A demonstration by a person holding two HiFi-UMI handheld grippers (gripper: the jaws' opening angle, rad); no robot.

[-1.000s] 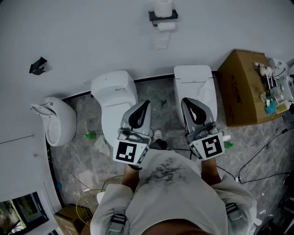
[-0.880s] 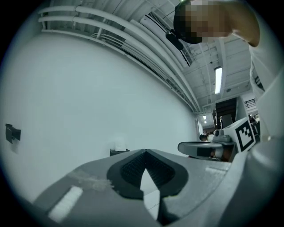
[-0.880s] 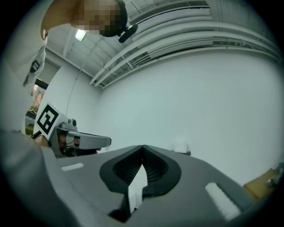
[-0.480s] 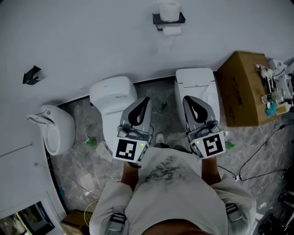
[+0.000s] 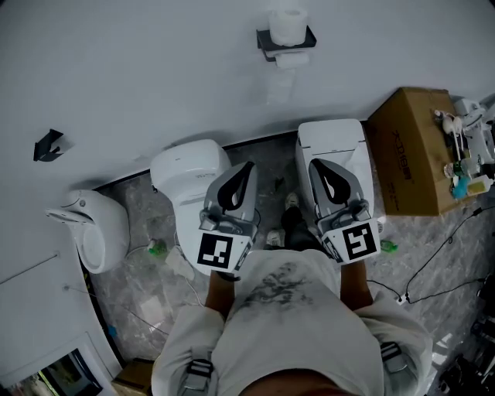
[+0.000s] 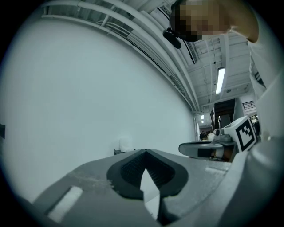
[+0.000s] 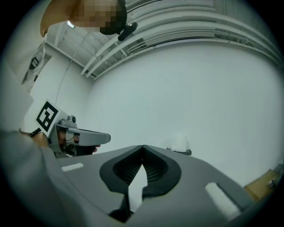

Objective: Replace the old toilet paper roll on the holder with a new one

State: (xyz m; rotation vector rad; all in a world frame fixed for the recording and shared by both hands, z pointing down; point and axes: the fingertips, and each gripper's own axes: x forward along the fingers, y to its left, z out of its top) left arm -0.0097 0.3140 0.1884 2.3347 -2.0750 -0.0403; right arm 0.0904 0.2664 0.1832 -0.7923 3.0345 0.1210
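White wall (image 5: 155,77) carries the black toilet paper holder (image 5: 263,40), with a full roll (image 5: 288,23) standing on top and the old roll (image 5: 286,60) hanging beneath, its strip trailing. The left gripper (image 5: 247,165) and right gripper (image 5: 318,163) point level, well short of the holder, fingers (image 6: 126,170) closed on nothing.

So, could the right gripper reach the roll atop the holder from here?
Probably not yet: the right gripper, shut and empty, looks well short of the roll on the wall holder, though the gap between the two toilets looks open.
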